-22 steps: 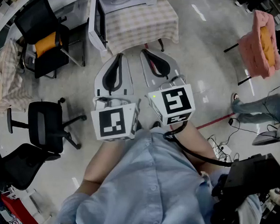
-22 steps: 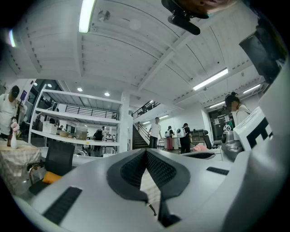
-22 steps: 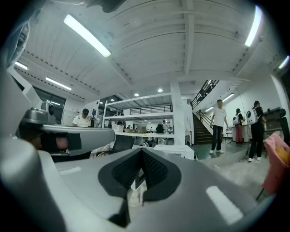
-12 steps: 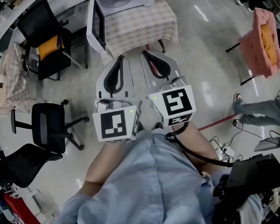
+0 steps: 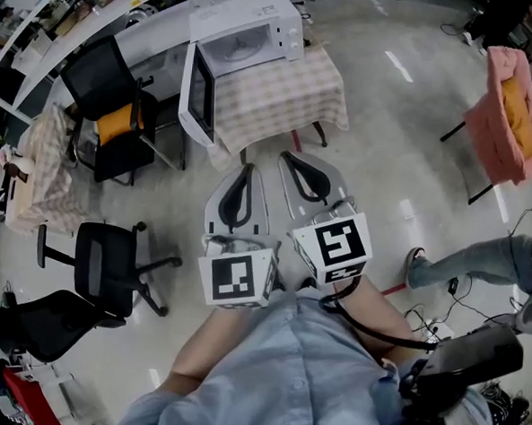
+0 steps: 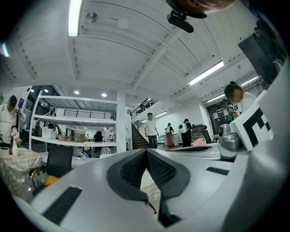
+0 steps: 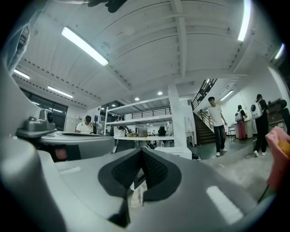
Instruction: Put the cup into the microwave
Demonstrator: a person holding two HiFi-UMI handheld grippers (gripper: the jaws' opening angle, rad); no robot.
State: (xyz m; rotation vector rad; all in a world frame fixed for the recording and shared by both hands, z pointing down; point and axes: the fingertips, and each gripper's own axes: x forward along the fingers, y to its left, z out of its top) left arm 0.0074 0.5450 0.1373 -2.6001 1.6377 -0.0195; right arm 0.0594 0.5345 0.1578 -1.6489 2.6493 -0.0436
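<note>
A white microwave (image 5: pixel 250 37) stands on a table with a checked cloth (image 5: pixel 287 96), and its door (image 5: pixel 199 95) hangs open to the left. I see no cup in any view. My left gripper (image 5: pixel 246 170) and right gripper (image 5: pixel 292 157) are held side by side in front of my chest, pointing level toward the table and short of its near edge. In the left gripper view the left gripper (image 6: pixel 146 152) has its pads meeting at the tip with nothing between them. The right gripper (image 7: pixel 141 149) looks the same in its own view.
A black chair with an orange cushion (image 5: pixel 111 108) stands left of the microwave table, with two more office chairs (image 5: pixel 101 260) lower left. A cloth-covered small table (image 5: pixel 40 166) is at far left, a pink chair (image 5: pixel 511 101) at right, and a person's legs (image 5: pixel 479 261) nearby.
The microwave and its table have slid down and further into the picture, so more of them shows. Both grippers stay shut, side by side, a little lower in the picture.
</note>
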